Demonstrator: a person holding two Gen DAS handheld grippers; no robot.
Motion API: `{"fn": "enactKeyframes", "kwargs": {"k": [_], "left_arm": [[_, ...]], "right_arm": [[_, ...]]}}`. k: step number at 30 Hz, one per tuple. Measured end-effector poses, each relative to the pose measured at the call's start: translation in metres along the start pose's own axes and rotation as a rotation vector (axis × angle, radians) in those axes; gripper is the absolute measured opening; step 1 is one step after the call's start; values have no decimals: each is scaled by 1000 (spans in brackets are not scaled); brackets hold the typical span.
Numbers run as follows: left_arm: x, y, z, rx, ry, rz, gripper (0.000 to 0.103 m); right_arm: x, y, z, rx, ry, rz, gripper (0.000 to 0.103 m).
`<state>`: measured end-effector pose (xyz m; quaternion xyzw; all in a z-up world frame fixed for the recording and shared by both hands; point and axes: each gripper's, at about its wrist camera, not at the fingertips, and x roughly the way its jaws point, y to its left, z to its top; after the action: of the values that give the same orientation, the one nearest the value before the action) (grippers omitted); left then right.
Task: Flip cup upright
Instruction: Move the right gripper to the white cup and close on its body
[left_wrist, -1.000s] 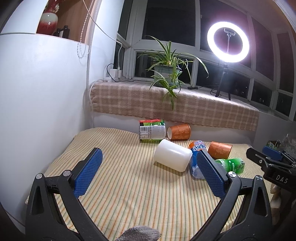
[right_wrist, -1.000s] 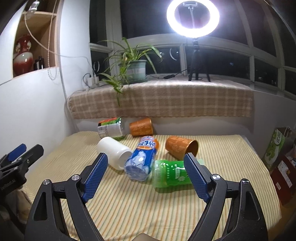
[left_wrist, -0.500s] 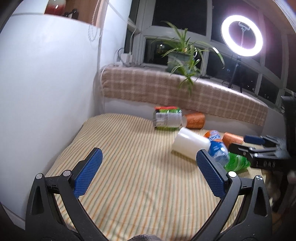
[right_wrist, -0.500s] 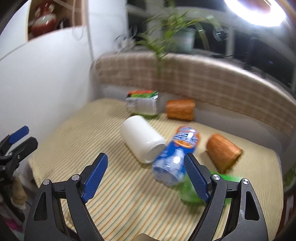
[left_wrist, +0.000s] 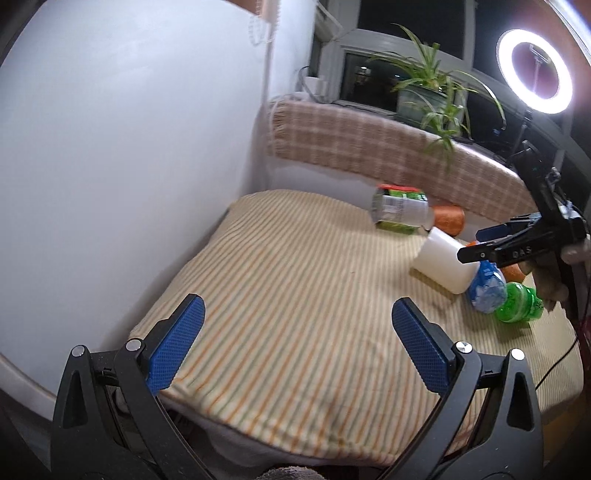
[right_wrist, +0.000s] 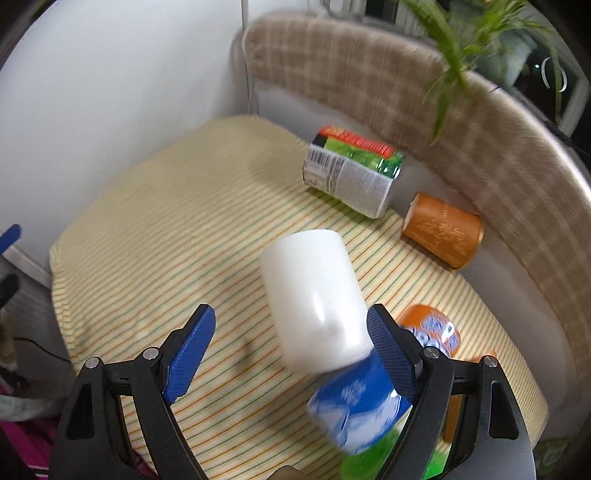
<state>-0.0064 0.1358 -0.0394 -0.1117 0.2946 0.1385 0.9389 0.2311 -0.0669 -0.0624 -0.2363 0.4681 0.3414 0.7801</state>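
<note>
A white cup (right_wrist: 314, 302) lies on its side on the striped cloth (right_wrist: 166, 221). My right gripper (right_wrist: 291, 350) is open and hovers just above it, its blue pads either side of the cup's near end, not touching. The cup also shows in the left wrist view (left_wrist: 441, 260), with the right gripper (left_wrist: 491, 240) over it. My left gripper (left_wrist: 295, 343) is open and empty, low over the near left part of the cloth, far from the cup.
An orange cup (right_wrist: 443, 230) lies on its side by the back cushion. A green-and-white carton (right_wrist: 351, 170) lies behind the white cup. A blue bottle (right_wrist: 362, 406) and a green bottle (left_wrist: 517, 302) lie against the cup's right. White wall at left.
My right gripper has swung down and forward to just above the white cup. My left gripper has drawn back and turned left, so the objects sit farther right in its view.
</note>
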Motion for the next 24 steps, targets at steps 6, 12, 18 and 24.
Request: {"fn": "enactKeyframes", "kwargs": {"k": [6, 12, 18, 24], "left_arm": [[-6, 21, -3, -43, 9, 37, 103], [-9, 41, -5, -78, 14, 64, 103], [-11, 50, -5, -90, 12, 70, 103], [-13, 48, -5, -86, 8, 62, 103]], "right_arm": [[39, -3, 18, -59, 128, -33, 84], [64, -3, 23, -85, 207, -61, 84], [69, 3, 26, -95, 215, -78, 78], [61, 11, 23, -104, 188, -71, 78]]}}
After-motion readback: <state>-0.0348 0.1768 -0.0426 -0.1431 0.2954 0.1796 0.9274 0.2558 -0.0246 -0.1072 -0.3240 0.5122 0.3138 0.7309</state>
